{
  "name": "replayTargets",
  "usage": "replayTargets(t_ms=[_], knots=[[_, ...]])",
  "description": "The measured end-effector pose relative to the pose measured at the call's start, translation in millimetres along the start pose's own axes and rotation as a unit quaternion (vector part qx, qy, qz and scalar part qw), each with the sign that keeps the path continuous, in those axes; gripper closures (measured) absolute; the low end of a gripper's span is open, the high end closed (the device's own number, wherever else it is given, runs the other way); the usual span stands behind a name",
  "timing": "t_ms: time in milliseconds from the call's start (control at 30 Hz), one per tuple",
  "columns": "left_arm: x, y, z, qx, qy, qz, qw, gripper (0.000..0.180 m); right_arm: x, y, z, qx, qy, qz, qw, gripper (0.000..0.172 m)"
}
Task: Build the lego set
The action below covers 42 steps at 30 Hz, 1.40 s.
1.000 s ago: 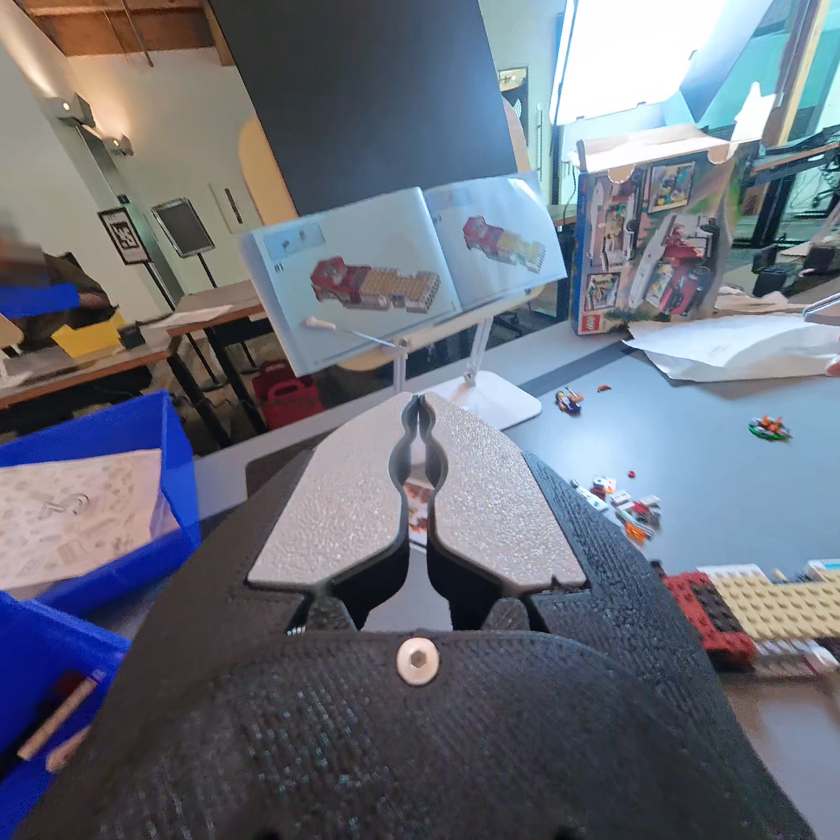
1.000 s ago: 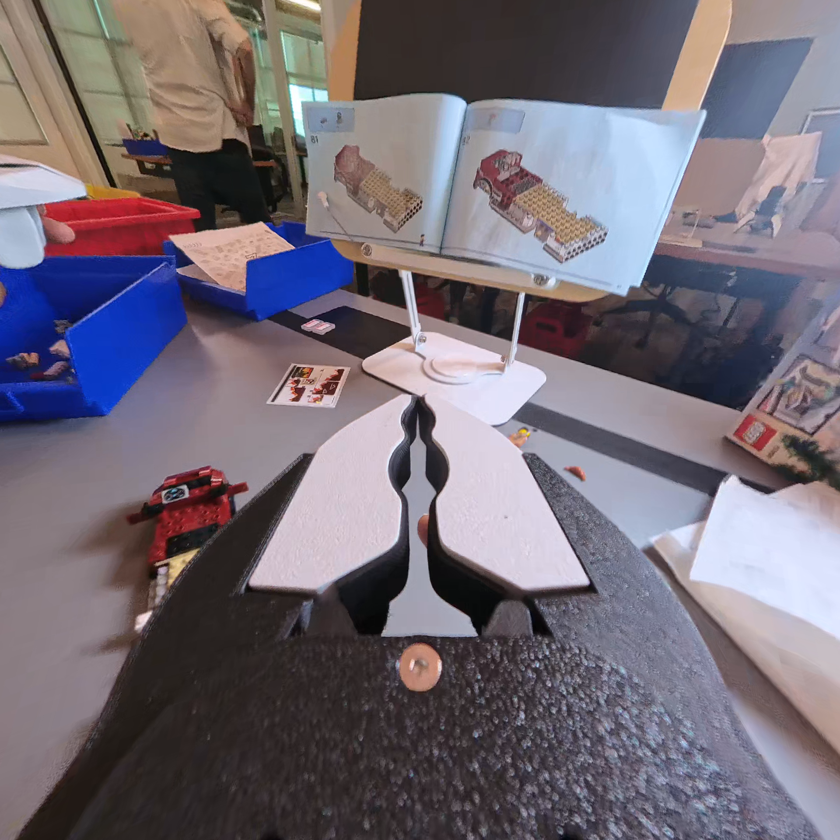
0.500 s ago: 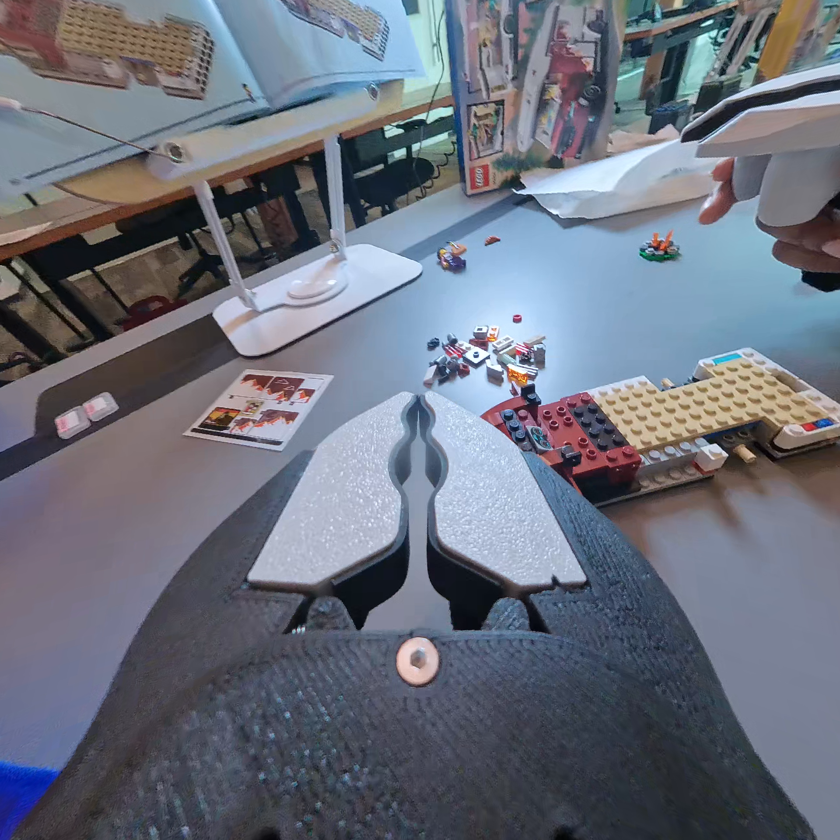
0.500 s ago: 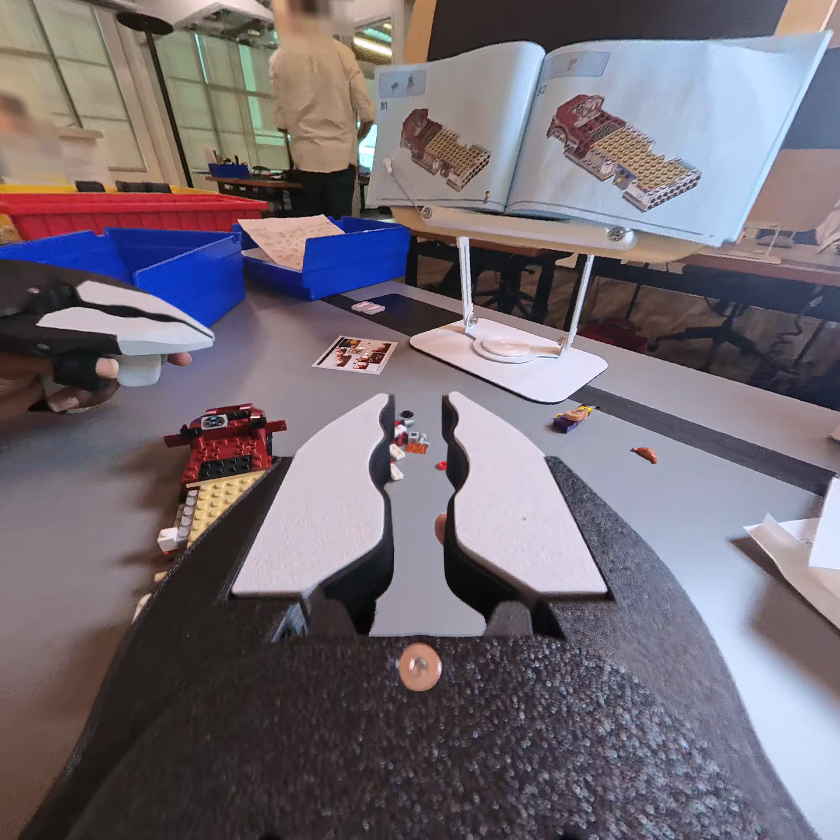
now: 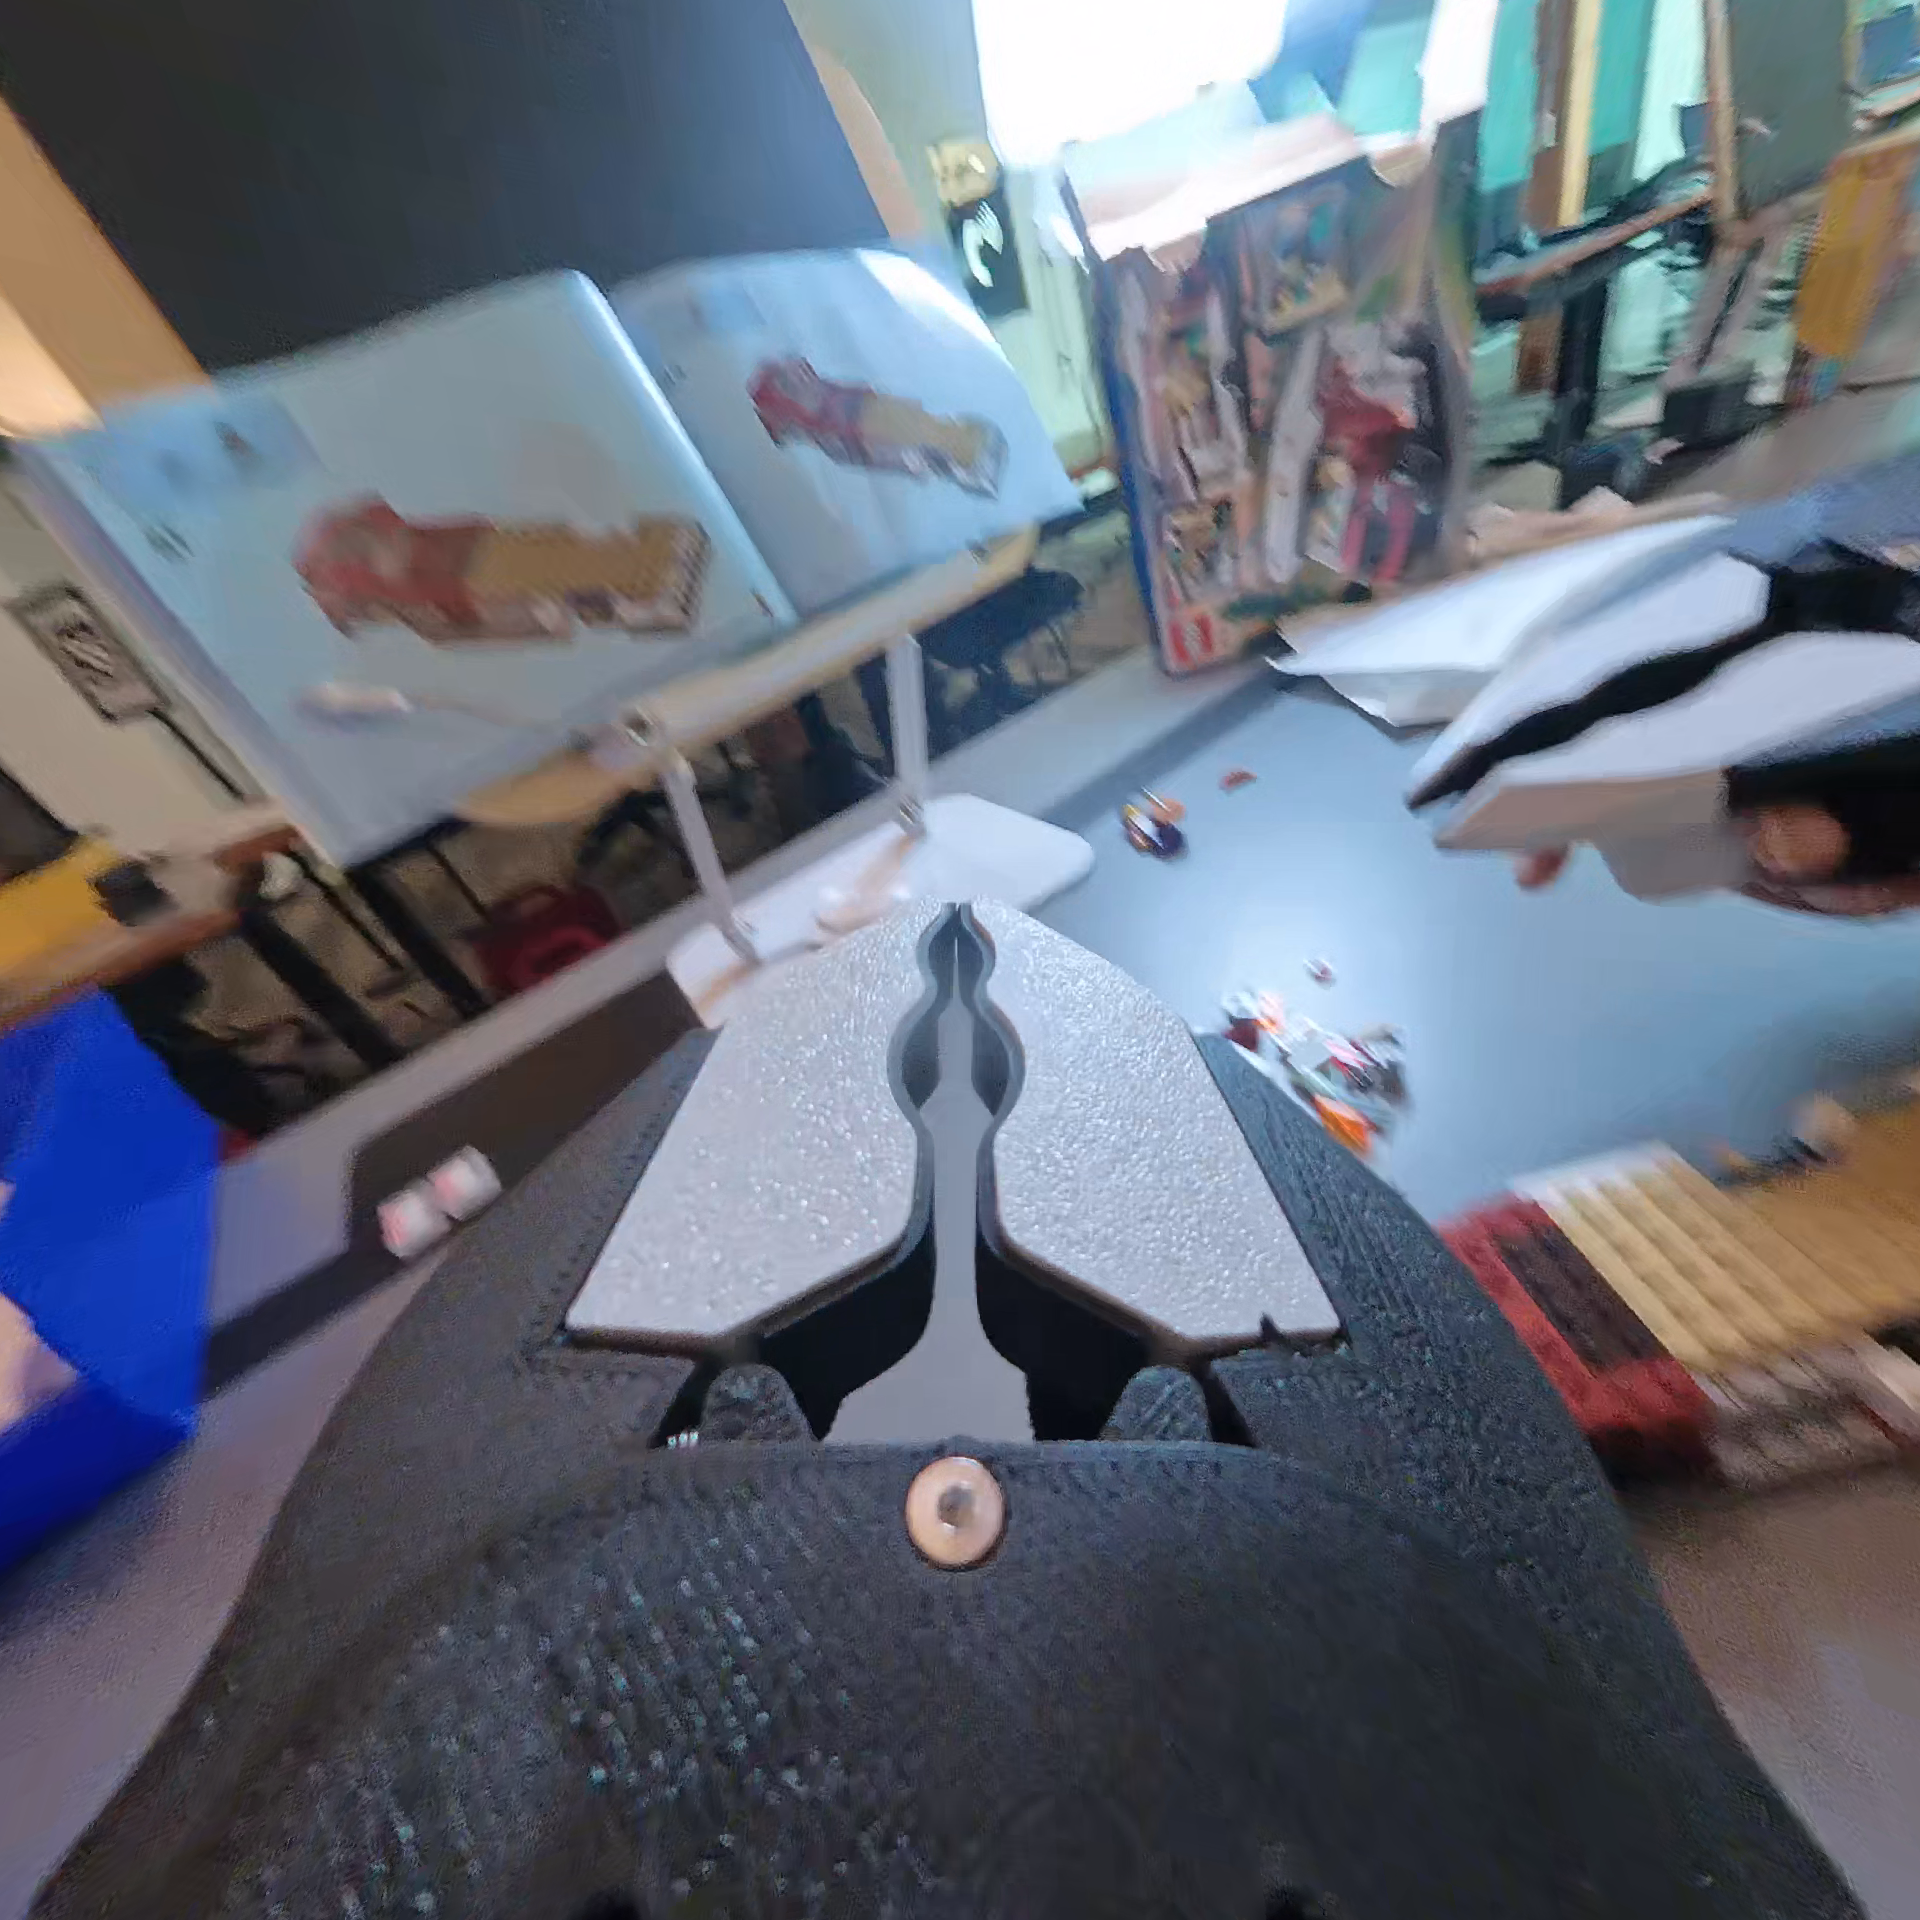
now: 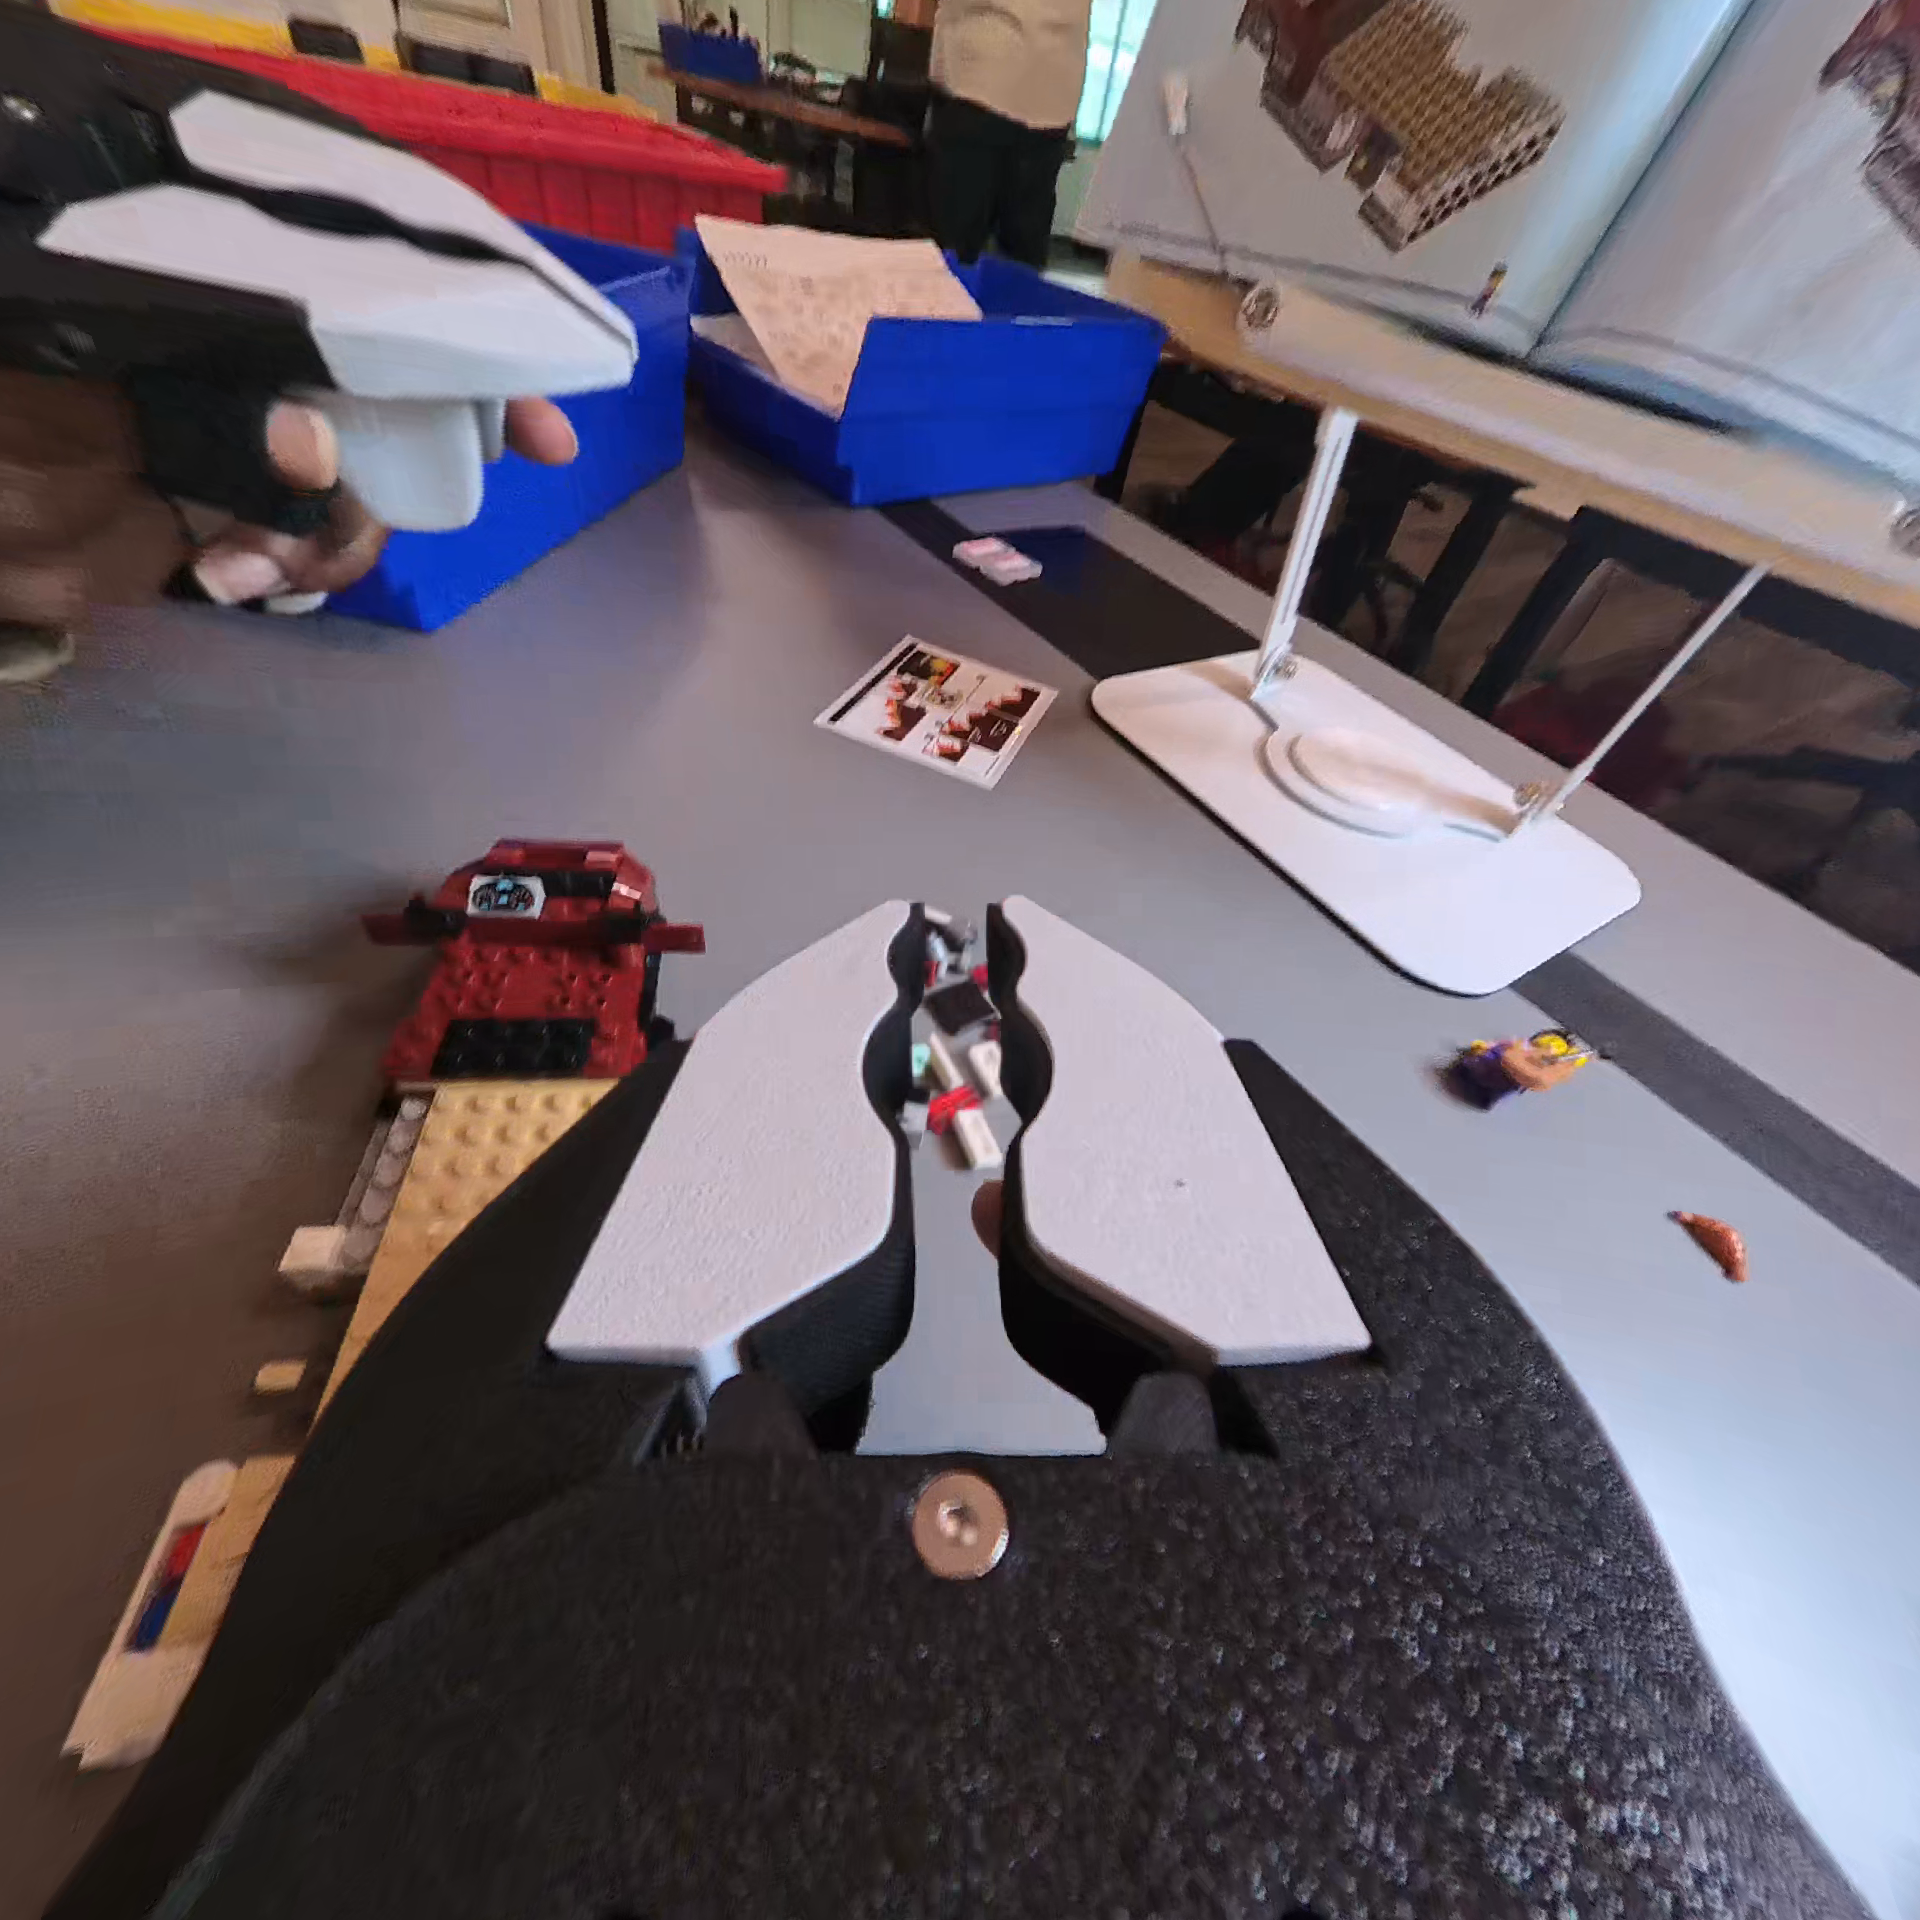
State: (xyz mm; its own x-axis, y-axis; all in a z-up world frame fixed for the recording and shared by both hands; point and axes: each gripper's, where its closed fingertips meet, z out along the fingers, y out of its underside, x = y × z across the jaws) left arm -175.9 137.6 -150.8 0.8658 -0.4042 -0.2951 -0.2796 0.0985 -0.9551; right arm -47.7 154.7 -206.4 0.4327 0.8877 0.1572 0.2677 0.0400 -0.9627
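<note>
Left wrist view rides above the table [image 5: 1558, 956], facing far toward the book stand [image 5: 935, 842]. Right wrist view sits low and near over loose bricks [image 6: 961, 1039], facing far-left. Both share stand [image 6: 1371, 821], bricks [image 5: 1320, 1060] and model [image 6: 530, 977].

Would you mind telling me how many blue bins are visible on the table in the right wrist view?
2. One blue bin sits at the far left, partly behind the left gripper; the other blue bin, holding a paper sheet, is beside it. Others may be hidden.

The left claw [image 5: 958, 914], closed and bare, hovers before the white stand base [image 5: 997, 847].
</note>
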Motion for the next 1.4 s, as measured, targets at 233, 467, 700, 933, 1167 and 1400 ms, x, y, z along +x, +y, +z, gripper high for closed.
replayTargets(t_ms=[233,467,700,933,1167,1400], knots=[[-107,-77,84,0.068,-0.141,-0.057,0.986,0.180,22,-21,-21,0.072,0.109,0.008,0.991,0.157],[-186,-76,131,0.091,-0.244,-0.108,0.959,0.180,45,-28,-43,0.107,0.148,0.008,0.983,0.155],[-219,-67,136,0.099,-0.280,-0.100,0.949,0.180,50,-21,-41,0.107,0.138,0.010,0.985,0.155],[-225,-54,138,0.082,-0.282,-0.102,0.950,0.180,48,-16,-37,0.103,0.133,0.015,0.986,0.155],[-222,-51,140,0.075,-0.282,-0.101,0.951,0.180,45,-19,-38,0.107,0.136,0.006,0.985,0.155],[-222,-52,140,0.079,-0.284,-0.095,0.951,0.180,47,-21,-40,0.113,0.138,0.005,0.984,0.155]])
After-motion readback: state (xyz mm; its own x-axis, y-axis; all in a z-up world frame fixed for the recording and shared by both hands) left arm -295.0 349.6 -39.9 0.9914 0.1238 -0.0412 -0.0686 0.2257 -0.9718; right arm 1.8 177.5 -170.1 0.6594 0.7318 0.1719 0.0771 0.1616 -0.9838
